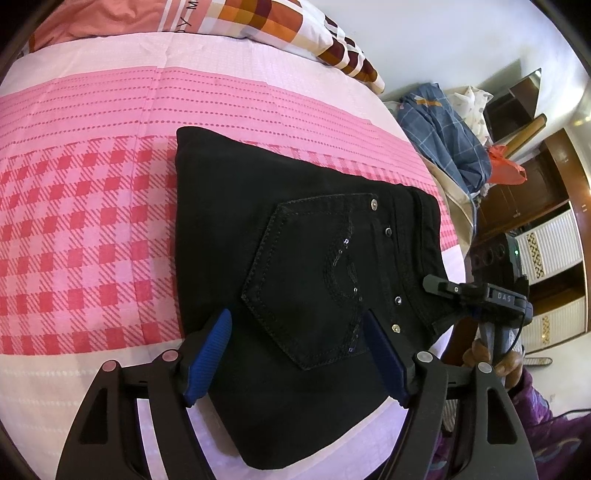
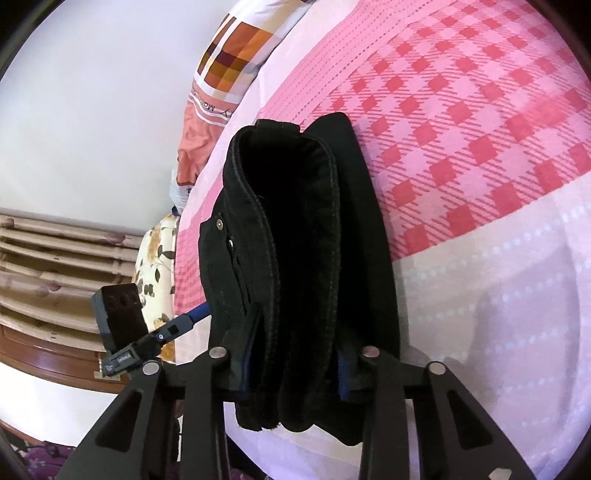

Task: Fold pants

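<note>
Black pants (image 1: 295,229) lie folded into a thick stack on the pink checked bedsheet (image 1: 92,221), back pocket up. My left gripper (image 1: 297,315) stands open low over the near part of the stack, its blue pads either side of the pocket's lower end and gripping nothing. At the waistband edge a finger of my right gripper (image 1: 441,287) reaches in from the right. In the right wrist view the folded pants (image 2: 303,221) fill the gap of my right gripper (image 2: 295,362), which is shut on the stack's edge. A blue finger of the left gripper (image 2: 197,313) shows beside the stack.
A patchwork pillow (image 1: 277,22) lies at the bed's head. Past the bed's right edge sit a heap of blue checked clothes (image 1: 443,129) and a wooden cabinet (image 1: 535,184). A person's hand (image 1: 506,362) holds the right gripper. Curtains (image 2: 55,258) hang beyond the bed.
</note>
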`<state>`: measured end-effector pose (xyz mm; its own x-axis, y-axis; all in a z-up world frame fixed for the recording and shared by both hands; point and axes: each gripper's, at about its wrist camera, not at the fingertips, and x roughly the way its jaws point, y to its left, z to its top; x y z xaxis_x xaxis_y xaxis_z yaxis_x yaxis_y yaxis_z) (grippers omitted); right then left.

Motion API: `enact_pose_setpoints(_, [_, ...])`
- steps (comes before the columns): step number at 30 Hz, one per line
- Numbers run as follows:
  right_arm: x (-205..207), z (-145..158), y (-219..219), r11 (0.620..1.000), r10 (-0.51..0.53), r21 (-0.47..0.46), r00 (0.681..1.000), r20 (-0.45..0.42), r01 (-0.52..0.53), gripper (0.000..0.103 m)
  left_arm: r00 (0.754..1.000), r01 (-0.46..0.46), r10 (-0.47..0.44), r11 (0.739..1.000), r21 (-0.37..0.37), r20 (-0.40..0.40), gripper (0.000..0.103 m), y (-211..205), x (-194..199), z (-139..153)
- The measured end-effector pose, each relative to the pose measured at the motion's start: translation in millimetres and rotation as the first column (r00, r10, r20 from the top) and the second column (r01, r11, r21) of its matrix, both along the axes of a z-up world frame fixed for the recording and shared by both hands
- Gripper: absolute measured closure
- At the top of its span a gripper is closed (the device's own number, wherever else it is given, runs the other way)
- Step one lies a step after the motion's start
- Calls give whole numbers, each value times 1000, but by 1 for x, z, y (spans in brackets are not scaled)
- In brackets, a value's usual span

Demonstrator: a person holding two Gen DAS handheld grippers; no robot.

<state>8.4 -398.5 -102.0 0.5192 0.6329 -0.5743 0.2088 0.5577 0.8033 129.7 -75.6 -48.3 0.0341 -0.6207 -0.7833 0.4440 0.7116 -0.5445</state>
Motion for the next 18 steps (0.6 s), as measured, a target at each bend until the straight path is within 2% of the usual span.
enact_pose_setpoints(4, [1, -6, -2, 1000, 12, -9, 1000, -5, -12, 76, 1000, -1, 1, 1000, 5, 3, 28, 1, 0, -2])
enact_pose_setpoints(7, [-2, -16, -10, 997, -8, 71, 1000, -19, 9, 76, 1000, -4, 4, 1000, 4, 2, 28, 2, 1, -3])
enact_pose_setpoints(12, [-2, -11, -7, 999, 2, 50, 1000, -11, -2, 73, 1000, -4, 4, 1000, 15, 17, 28, 6, -1, -3])
enact_pose_setpoints(18, [-3, -11, -9, 999, -2, 54, 1000, -15, 3, 72, 995, -12, 4, 997, 83, 96, 28, 2, -6, 3])
